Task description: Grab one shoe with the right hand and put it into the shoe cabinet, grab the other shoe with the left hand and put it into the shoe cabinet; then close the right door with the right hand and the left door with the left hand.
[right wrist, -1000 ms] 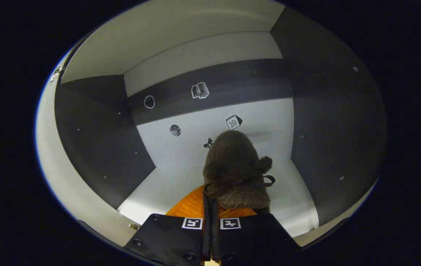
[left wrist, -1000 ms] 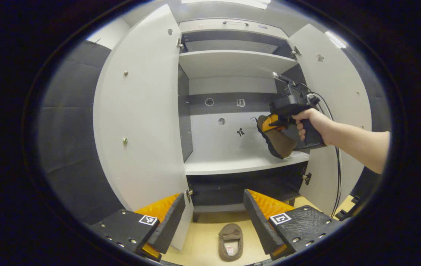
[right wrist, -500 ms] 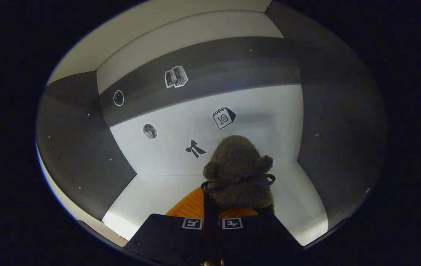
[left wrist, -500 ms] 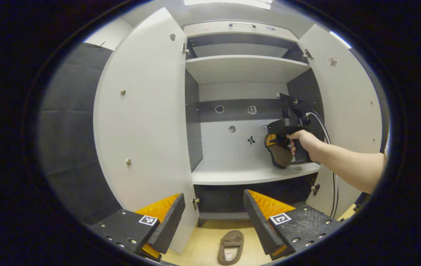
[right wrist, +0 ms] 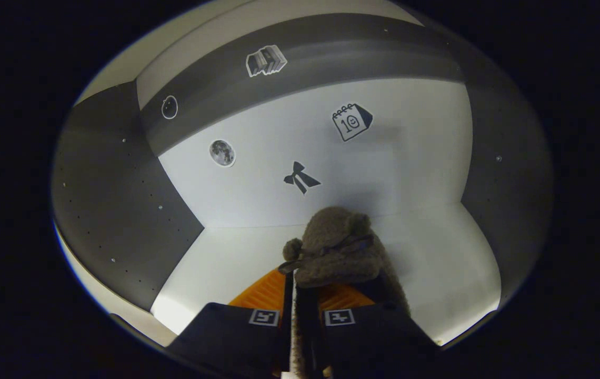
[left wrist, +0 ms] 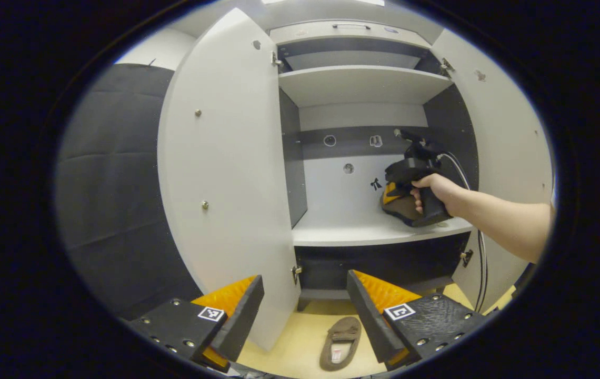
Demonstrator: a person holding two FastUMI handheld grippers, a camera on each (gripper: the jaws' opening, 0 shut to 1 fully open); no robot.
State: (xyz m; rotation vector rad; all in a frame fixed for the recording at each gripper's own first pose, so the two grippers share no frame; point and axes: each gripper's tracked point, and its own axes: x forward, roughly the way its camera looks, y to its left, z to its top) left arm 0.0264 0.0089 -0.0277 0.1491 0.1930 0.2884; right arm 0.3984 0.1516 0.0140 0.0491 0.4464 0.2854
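Brown and fuzzy, one shoe (right wrist: 338, 247) sits pinched between the right tool's (right wrist: 300, 316) fingers, low over the cabinet's (left wrist: 226, 158) middle shelf (left wrist: 373, 234) near the back wall. Its mate (left wrist: 341, 343) lies on the floor (left wrist: 300, 342) before the open doors, beyond the left tool (left wrist: 305, 305), whose fingers are spread wide and hold nothing.

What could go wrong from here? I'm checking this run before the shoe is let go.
The brown slipper held by the right gripper sits near the shelf's front edge; released there, it might tip off. The second slipper lies on the floor by the left door, which could catch it if swung early.
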